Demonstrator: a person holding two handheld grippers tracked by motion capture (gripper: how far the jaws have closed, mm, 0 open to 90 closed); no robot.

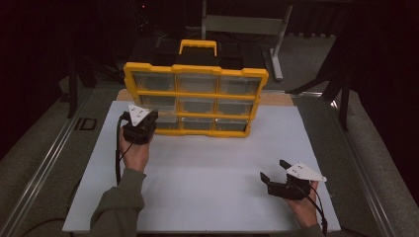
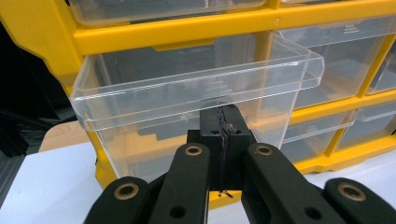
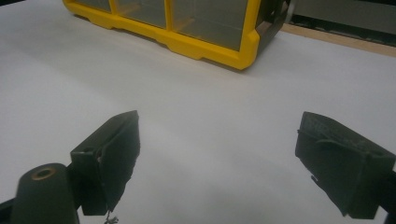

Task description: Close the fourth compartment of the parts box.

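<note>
A yellow drawer organizer (image 1: 195, 94) (image 3: 205, 49) with a carry handle stands upright at the back of the white tabletop (image 1: 207, 168). Its clear lower-left drawer (image 1: 165, 117) (image 2: 187, 98) is pulled partway out and looks empty. My left gripper (image 1: 150, 122) (image 2: 223, 119) has its jaws pressed together at the middle of that drawer's front, just under the lip, on what looks like a small clear pull tab. My right gripper (image 1: 273, 169) (image 3: 217, 126) rests low over the table at the front right, with its jaws wide apart and nothing between them.
The other clear drawers (image 1: 197, 84) sit pushed into the yellow frame (image 2: 163, 32). Metal rails (image 1: 44, 158) run along both sides of the table. A grey stand (image 1: 242, 24) and dark floor lie behind the organizer. Bare tabletop stretches between the two hands.
</note>
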